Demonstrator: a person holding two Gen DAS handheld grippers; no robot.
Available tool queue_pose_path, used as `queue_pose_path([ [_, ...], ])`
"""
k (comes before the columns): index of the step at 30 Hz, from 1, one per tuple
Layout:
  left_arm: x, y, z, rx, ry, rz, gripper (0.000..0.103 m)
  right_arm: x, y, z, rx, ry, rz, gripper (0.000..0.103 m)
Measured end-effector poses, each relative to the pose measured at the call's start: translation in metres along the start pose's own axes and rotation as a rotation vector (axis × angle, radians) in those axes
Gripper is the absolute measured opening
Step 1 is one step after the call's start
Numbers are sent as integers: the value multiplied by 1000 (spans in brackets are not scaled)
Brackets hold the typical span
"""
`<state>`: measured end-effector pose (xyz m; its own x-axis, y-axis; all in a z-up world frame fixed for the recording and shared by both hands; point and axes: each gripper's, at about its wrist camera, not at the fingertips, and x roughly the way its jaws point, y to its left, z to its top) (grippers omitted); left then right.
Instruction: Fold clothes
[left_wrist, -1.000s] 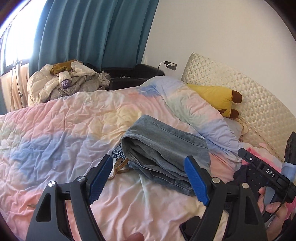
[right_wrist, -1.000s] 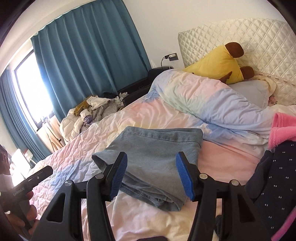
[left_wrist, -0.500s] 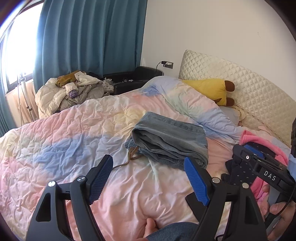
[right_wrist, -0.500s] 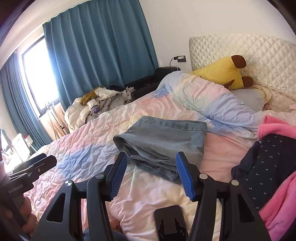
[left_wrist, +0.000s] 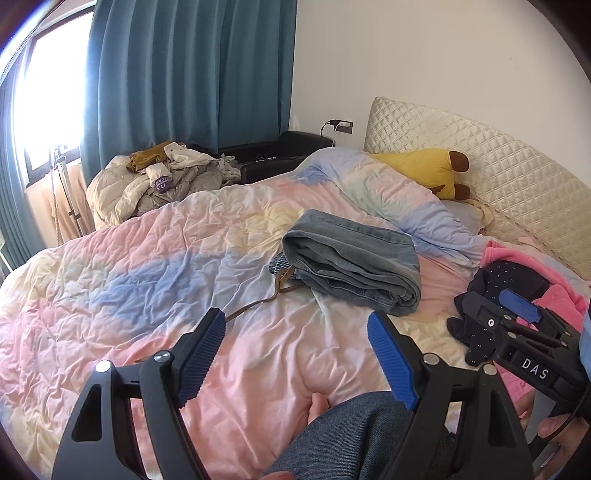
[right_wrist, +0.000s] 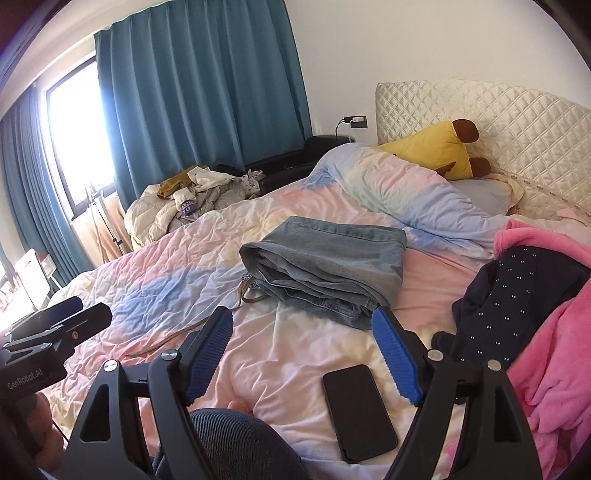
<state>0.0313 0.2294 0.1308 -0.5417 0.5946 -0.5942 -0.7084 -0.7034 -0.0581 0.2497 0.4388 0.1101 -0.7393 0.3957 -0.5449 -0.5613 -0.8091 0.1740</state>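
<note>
Jeans (left_wrist: 354, 258) lie folded in a compact stack mid-bed (left_wrist: 147, 280), belt trailing out; left claw (left_wrist: 295, 354) and right claw (right_wrist: 303, 350) both wide open, empty, hovering short of them; dotted navy garment (right_wrist: 517, 306) on pink one (right_wrist: 554, 354) looks unfolded, probably next; needs an edge pinch.

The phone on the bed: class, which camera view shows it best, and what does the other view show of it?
The right wrist view: the phone lies whole and face-up on the duvet between the open fingers. The left wrist view shows none of it.
</note>
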Motion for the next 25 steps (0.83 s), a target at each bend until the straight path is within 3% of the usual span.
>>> queue_pose_path([
  [25, 4, 8, -19, -32, 16, 26, 81, 3, 4, -6, -17, 27, -100, 81],
])
